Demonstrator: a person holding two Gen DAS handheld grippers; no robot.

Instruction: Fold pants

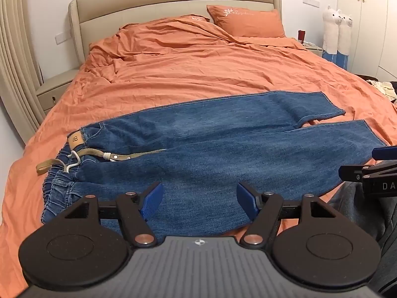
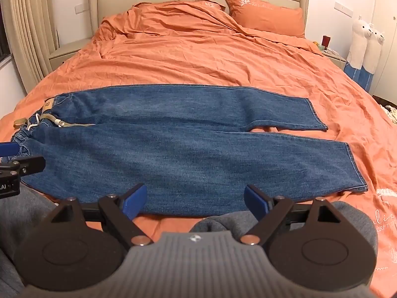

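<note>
Soft, even indoor light in both fisheye views.

The orange sheet is lit evenly and without glare, and only weak shadows lie in its wrinkles. Straight lines bend strongly near the edges, and the corners are dark. The jeans look slightly soft, and far objects are a little blurred.

Jeans lie flat across the orange bed; the right claw, spread wide, seemingly hovers above.
</note>
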